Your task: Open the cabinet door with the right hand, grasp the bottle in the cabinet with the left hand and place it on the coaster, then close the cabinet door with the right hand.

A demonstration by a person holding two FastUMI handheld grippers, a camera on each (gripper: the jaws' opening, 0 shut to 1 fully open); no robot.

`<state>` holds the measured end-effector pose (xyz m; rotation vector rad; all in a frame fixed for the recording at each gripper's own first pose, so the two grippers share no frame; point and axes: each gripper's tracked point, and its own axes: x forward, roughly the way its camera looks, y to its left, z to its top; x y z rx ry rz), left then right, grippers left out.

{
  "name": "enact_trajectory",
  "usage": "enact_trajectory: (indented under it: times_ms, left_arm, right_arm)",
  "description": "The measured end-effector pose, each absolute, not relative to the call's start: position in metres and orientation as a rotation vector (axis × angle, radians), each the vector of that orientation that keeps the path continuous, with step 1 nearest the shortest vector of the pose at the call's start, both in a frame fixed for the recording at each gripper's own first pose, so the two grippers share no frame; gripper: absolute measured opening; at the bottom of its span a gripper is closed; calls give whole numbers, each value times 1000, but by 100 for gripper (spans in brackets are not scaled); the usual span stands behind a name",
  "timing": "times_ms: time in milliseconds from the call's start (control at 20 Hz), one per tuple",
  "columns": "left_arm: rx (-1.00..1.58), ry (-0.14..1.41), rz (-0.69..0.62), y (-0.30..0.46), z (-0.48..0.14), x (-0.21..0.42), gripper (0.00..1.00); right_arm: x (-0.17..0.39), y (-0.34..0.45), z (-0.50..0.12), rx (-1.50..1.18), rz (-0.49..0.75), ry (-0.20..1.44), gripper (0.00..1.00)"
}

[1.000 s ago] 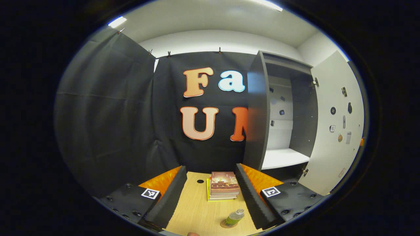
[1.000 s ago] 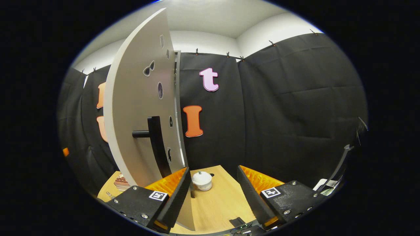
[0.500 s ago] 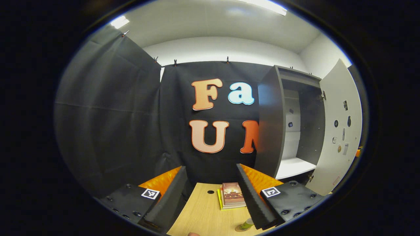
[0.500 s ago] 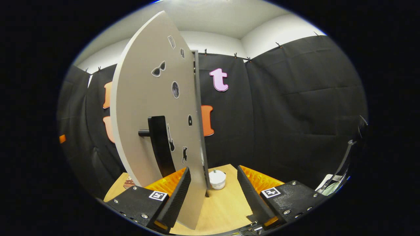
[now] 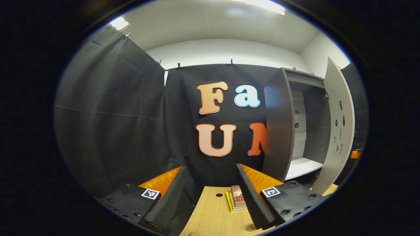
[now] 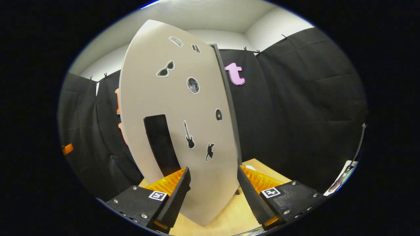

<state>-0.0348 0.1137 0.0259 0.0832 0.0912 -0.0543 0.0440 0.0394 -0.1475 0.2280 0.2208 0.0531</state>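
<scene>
Step in hand: the door is being swung shut; by my reading this is the task's last part.
Door: the cabinet door [image 6: 183, 131] is standing upright, long axis vertical, its stickered outer face turned toward the right claw [image 6: 211, 190]. In the left gripper view the door [image 5: 338, 131] is standing partly open, hinged on the far side of the cabinet [image 5: 282, 124].
Key relation: the door panel is lying straight ahead of the right claw, showing between its two fingers; I cannot tell if they are touching it. The black handle [image 6: 160, 144] is sitting up and to the left of that claw.
Right claw: fingers spread wide, gripping nothing.
Left claw [image 5: 210, 200]: fingers also wide, empty, hanging over the desk [image 5: 210, 216] near the books [image 5: 237, 198].
Coaster: an edge of the coaster [image 5: 252, 227] is peeking out low beside the left claw's right finger; the bottle on it is too hidden to judge.
Coming move: likely a forward push on the panel.
</scene>
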Motion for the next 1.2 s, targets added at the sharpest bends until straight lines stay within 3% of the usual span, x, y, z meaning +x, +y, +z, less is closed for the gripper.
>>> enact_trajectory:
  times_ms: [50, 100, 200, 250, 650, 1200]
  left_arm:
    - [80, 93, -50, 117, 25, -34, 98]
    - [80, 94, -44, 122, 26, -34, 97]
    - [85, 99, -29, 130, 24, -34, 97]
    - [84, 102, -23, 134, 23, -34, 97]
    - [88, 100, 33, 163, 28, -29, 97]
    - [63, 118, 2, 144, 18, -1, 97]
  right_arm:
    - [50, 55, -148, 238, 84, 222, 89]
    - [56, 70, -150, 243, 114, 222, 99]
    - [68, 93, -153, 229, 150, 226, 82]
    - [73, 102, -158, 224, 166, 236, 92]
    - [89, 128, -162, 246, 238, 249, 91]
    - [116, 151, -165, 245, 245, 259, 91]
